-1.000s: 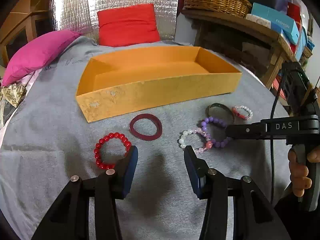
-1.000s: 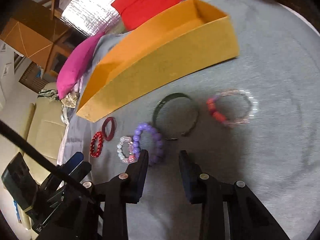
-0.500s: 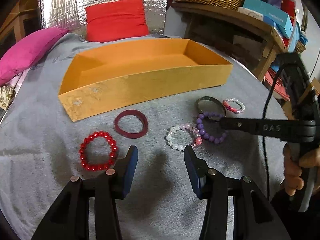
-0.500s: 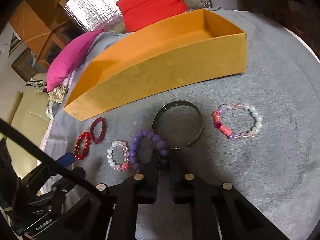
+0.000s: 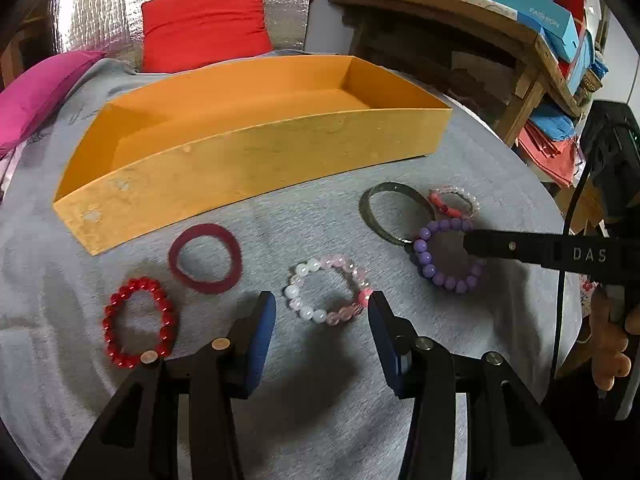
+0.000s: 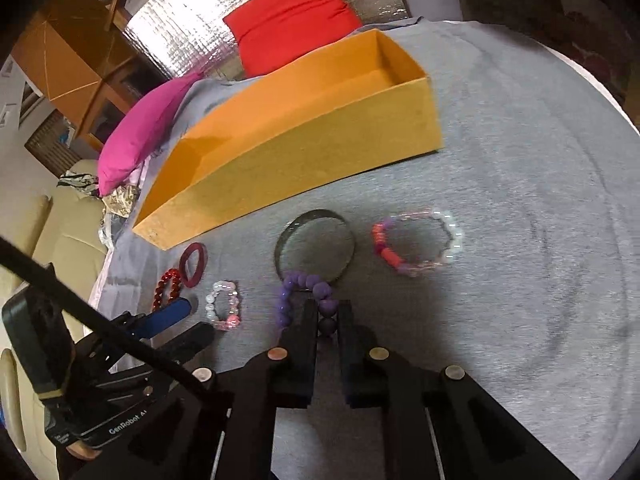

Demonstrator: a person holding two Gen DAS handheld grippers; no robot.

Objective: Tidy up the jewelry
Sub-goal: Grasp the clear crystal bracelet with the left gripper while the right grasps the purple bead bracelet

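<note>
In my left wrist view the box [image 5: 256,152] lies across the upper middle on the cloth [image 5: 320,420]. Below it run six bracelets, lower left to right: beaded bracelet [image 5: 138,322], band [image 5: 205,258], pearl bracelet [image 5: 326,290], bead bracelet [image 5: 444,256], bangle [image 5: 394,212], small bracelet [image 5: 454,202].

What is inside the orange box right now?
The orange box shows only its bare orange floor and inner walls; no jewelry is visible in it. Its near wall hides the strip of floor just behind it, so that part cannot be checked.
</note>
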